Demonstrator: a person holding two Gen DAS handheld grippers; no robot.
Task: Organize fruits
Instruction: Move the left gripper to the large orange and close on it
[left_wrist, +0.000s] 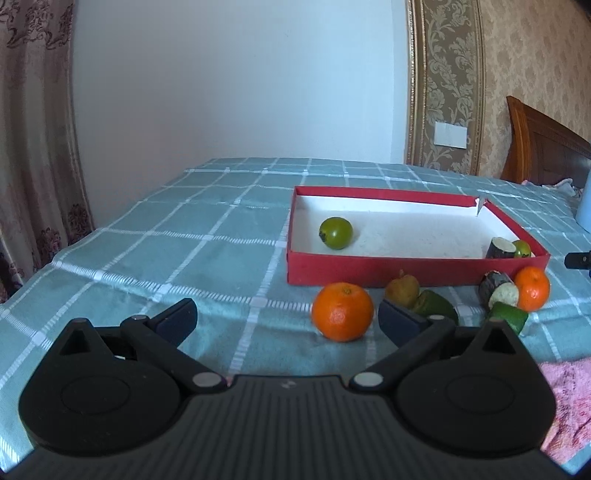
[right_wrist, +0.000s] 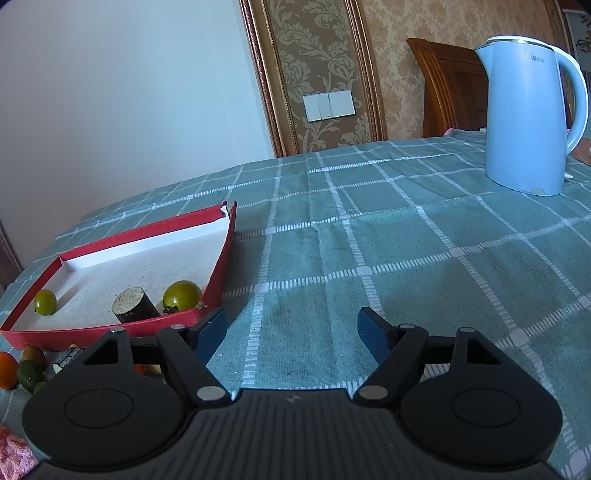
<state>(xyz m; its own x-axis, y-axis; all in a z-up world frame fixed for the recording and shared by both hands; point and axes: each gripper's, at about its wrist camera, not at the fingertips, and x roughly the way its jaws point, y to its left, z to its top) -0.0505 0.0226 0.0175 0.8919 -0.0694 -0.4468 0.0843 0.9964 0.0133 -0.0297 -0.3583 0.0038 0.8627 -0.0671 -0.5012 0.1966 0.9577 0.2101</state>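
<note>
Both tongs, left gripper (left_wrist: 286, 319) and right gripper (right_wrist: 291, 330), stand open and empty; the round orange mandarin (left_wrist: 342, 311) probably goes into the shallow red cardboard box (left_wrist: 406, 271) next.

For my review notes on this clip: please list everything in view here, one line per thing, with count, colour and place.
Box: one, red outside and white inside, on the cloth.
Round green fruit: two, green, in the box, one at each end.
Dark cut piece: one, dark skin with pale end, in the box.
Oranges: two, orange, on the cloth before the box.
Other loose fruit: several, green and brownish, before the box; count unclear.
Kettle: one, light blue, far right on the cloth.
Tablecloth: one, teal check.
Left gripper: black, jaws open, empty.
Right gripper: black, jaws open, empty.
</note>
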